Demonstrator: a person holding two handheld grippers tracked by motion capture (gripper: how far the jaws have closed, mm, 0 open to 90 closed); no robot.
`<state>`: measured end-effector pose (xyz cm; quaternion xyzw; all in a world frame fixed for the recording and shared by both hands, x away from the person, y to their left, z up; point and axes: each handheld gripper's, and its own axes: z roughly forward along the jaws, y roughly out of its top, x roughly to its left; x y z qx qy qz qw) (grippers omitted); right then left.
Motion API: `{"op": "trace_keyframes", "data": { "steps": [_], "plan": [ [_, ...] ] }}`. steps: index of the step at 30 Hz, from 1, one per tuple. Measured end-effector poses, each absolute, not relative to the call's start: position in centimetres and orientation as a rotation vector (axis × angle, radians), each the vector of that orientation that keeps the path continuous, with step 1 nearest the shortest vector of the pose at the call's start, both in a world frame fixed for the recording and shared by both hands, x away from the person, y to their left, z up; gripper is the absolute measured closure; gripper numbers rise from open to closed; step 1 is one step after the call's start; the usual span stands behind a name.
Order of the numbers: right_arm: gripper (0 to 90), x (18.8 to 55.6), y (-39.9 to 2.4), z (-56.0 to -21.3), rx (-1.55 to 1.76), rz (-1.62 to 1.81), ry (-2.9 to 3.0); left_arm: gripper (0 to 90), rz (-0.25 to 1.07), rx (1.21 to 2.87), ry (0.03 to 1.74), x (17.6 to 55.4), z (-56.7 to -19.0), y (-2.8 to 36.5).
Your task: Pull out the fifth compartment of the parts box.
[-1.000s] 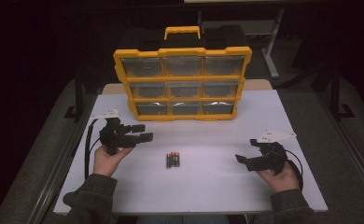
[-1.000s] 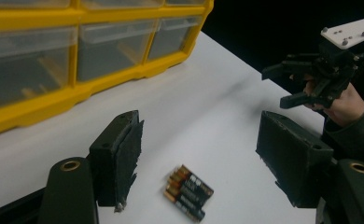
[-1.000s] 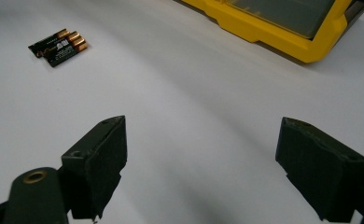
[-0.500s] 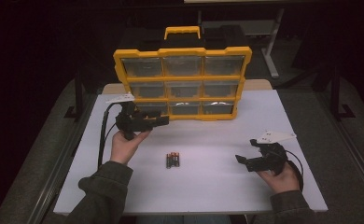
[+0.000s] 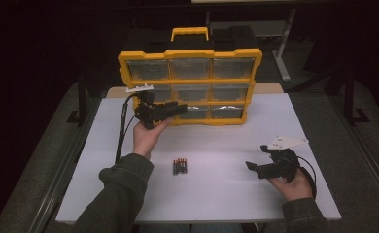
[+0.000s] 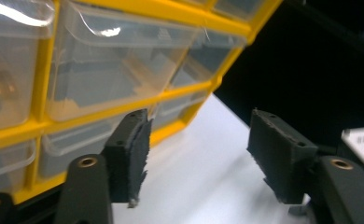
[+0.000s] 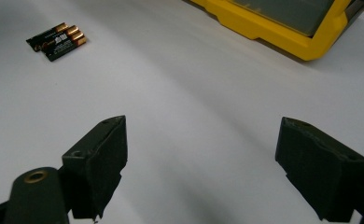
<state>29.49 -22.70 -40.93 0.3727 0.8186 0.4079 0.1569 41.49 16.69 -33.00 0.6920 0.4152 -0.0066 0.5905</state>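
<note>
I have the yellow plastic organiser case with clear drawers standing upright at the far edge of the white table. My left gripper is up against its bottom row, jaws level, just narrowed and still parted with nothing between them; the drawer fronts lie straight ahead and slightly left of the pads. My right gripper rests spread wide, well apart. The small black-and-copper batteries lie between both hands.

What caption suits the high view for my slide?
Left gripper with open jaws reaches the yellow plastic organizer case; three black batteries lie on the white table.
</note>
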Motion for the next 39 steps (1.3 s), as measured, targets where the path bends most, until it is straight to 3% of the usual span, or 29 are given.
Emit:
{"op": "trace_keyframes", "data": {
  "steps": [4, 9, 18, 39],
  "plan": [
    [16.0, 29.7, -22.8, -41.1, 1.067, 1.161, 2.356, 43.3, -0.067, 1.531, 1.025, 42.6, -33.2, 16.0],
    [16.4, 29.7, -22.9, -41.0, 1.056, 1.166, 2.353, 47.0, -0.028, 1.542, 1.067, 43.4, -33.4, 14.7],
    [16.7, 29.7, -23.2, -40.9, 1.056, 1.175, 2.349, 54.3, -0.009, 1.408, 1.162, 44.3, -33.9, 14.4],
    [18.1, 29.6, -23.1, -40.9, 1.019, 1.170, 2.348, 69.1, -0.019, 1.289, 1.210, 44.7, -34.1, 13.3]
  ]
}}
